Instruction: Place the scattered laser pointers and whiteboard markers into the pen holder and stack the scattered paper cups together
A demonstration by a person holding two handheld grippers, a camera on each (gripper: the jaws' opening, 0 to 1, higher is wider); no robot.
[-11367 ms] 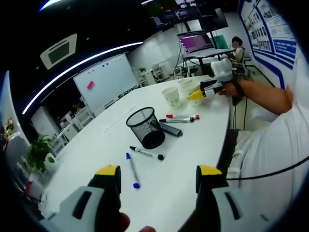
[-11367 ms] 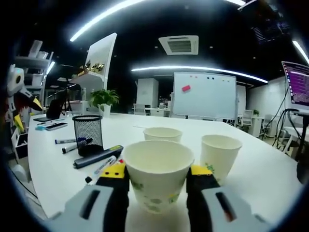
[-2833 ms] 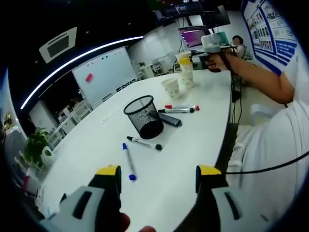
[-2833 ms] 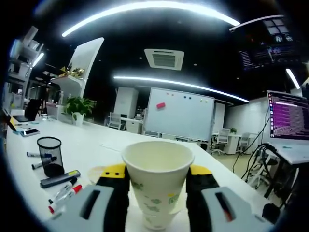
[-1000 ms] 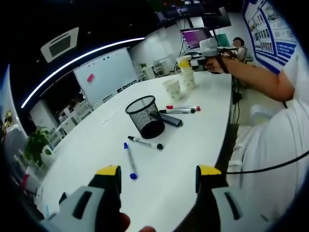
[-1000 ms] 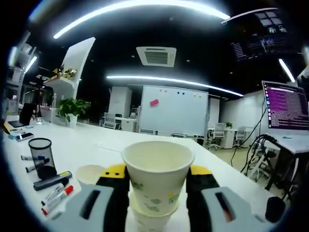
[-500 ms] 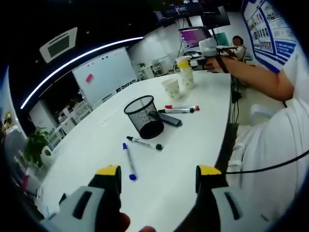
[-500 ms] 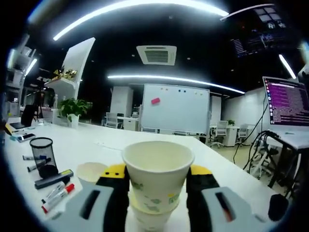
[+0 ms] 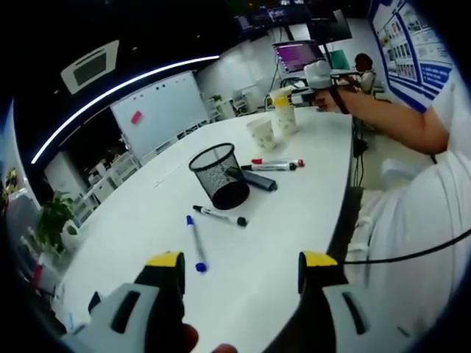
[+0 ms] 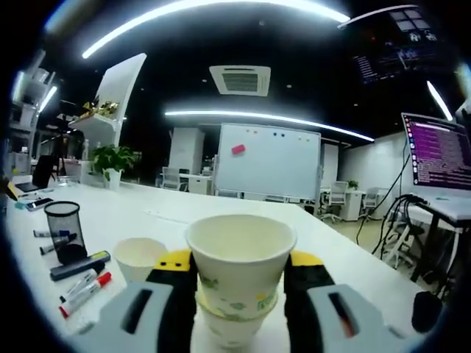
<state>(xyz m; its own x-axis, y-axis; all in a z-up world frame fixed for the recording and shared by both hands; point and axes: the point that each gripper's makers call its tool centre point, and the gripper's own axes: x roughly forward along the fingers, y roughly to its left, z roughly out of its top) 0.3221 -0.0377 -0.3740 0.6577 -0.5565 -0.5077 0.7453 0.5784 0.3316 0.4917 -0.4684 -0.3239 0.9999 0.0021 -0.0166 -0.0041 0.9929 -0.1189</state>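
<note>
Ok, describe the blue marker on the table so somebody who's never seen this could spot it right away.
Start at the black mesh pen holder standing in the middle of the white table. Two markers lie on the side of it toward the left gripper's camera, and the blue marker is the one farther from the holder. Its blue caps set it apart from the black-capped marker beside it.

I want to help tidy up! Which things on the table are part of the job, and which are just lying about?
Part of the job:
- paper cups, one in the right hand-held gripper
- lone cup
- pen holder
- markers: blue, black, red
- dark pointer

Just lying about:
- potted plant
- whiteboard
- laptop
</note>
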